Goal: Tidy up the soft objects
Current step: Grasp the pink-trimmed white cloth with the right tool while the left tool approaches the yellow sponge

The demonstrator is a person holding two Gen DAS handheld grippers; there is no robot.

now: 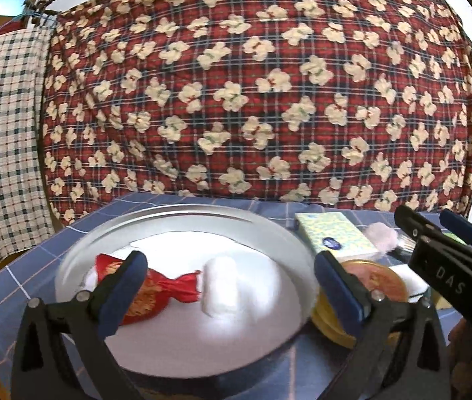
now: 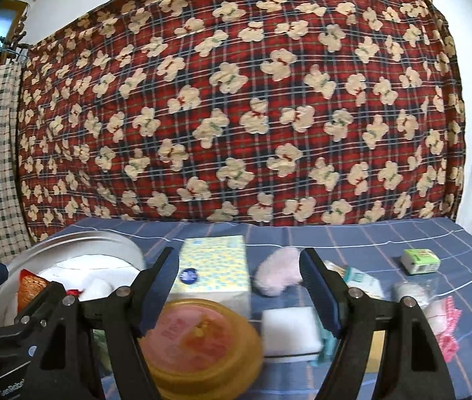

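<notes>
— While hanging wide and empty above the tabletop (image 2: 369, 240), need a target for the right gripper (image 2: 237, 256). Pink puff (image 2: 279, 273)?
— Seems the likeliest. Lies just beyond the spread jaws, right of the tissue pack (image 2: 215, 273) and on the far side of the white sponge (image 2: 291, 333). Looks fluffy, very light, easily squashed. Best pinched across the middle, with the jaws closed well in, since likely to give a lot before gripping.
— And the left gripper (image 1: 230, 263)?
— Spread wide too, holding nothing. Points at the round basin (image 1: 182, 213) on the left, with a red pouch (image 1: 155, 293) and a white cotton roll (image 1: 219, 286) lying inside, touching each other.
— Sponge after the puff?
— Probably. Sits near, just right of the yellow tin (image 2: 199, 336). Looks springy and light, not slippery. Best taken by the two long sides. Careful beside the tin, though: looks hard, so probably no part of the soft lot.
</notes>
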